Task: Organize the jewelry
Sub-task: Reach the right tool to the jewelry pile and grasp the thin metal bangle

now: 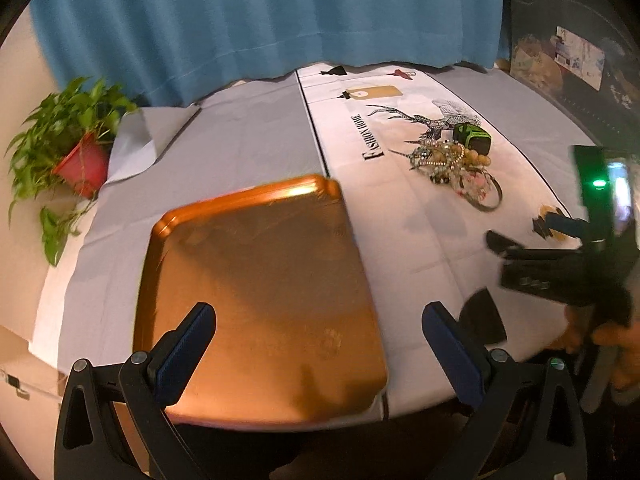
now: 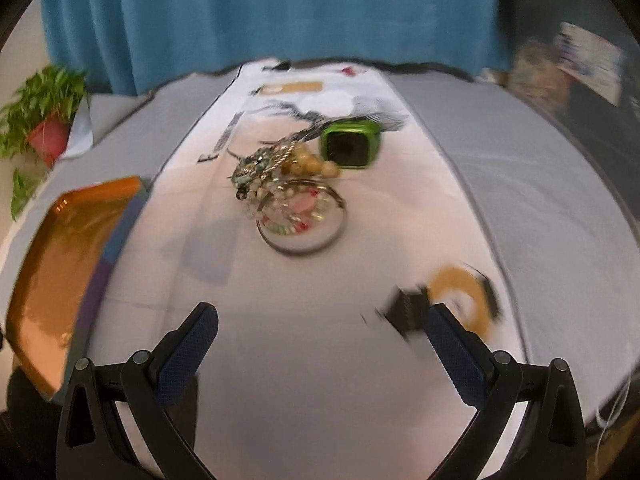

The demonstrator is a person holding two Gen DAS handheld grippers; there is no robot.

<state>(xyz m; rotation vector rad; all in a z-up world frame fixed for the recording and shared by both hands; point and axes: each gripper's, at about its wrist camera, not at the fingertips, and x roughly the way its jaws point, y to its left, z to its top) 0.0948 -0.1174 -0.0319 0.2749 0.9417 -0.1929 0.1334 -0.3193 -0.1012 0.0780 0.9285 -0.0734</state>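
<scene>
A tangled pile of jewelry (image 2: 280,176) with beads, chains and a metal bangle (image 2: 304,220) lies mid-table on the white printed runner; it also shows in the left wrist view (image 1: 452,164). A green box (image 2: 350,144) stands just behind it. An orange tray (image 1: 260,300) sits at the table's near left, empty; its edge shows in the right wrist view (image 2: 60,264). My left gripper (image 1: 320,316) is open above the tray's near half. My right gripper (image 2: 322,320) is open and empty, short of the pile; it also shows in the left wrist view (image 1: 520,236).
A potted plant in a red pot (image 1: 76,160) stands at the far left table edge. A blue curtain (image 1: 260,20) hangs behind the table. A gold and black print (image 2: 460,296) marks the runner near my right fingers. Clutter (image 1: 560,60) lies at far right.
</scene>
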